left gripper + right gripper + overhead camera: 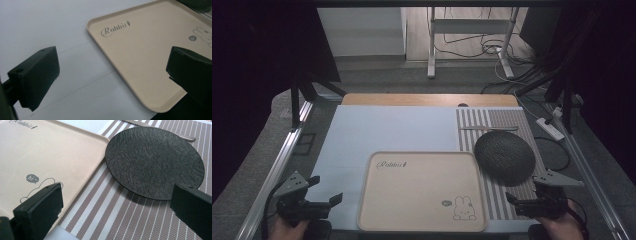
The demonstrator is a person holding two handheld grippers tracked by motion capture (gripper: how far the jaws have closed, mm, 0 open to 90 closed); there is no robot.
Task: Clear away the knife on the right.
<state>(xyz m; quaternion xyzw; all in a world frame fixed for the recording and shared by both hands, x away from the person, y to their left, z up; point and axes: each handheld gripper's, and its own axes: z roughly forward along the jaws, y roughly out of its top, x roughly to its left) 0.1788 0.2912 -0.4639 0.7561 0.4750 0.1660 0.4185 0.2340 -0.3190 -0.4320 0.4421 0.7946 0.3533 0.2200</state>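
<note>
While resting at the near left corner of the table, left gripper (326, 192) with jaws spread wide, nothing between them, just left of the beige tray (422, 220). In the left gripper view, tray (140, 62) ahead and to the right, one jaw over its near edge. Right gripper (513, 200) at the near right, jaws likewise spread and empty, over the striped placemat (497, 200). Dark round plate (504, 156) on that placemat, just beyond the right gripper, just beside the tray's far right corner. Behind the plate, a piece of metal cutlery (487, 128), too thin to tell which kind.
</note>
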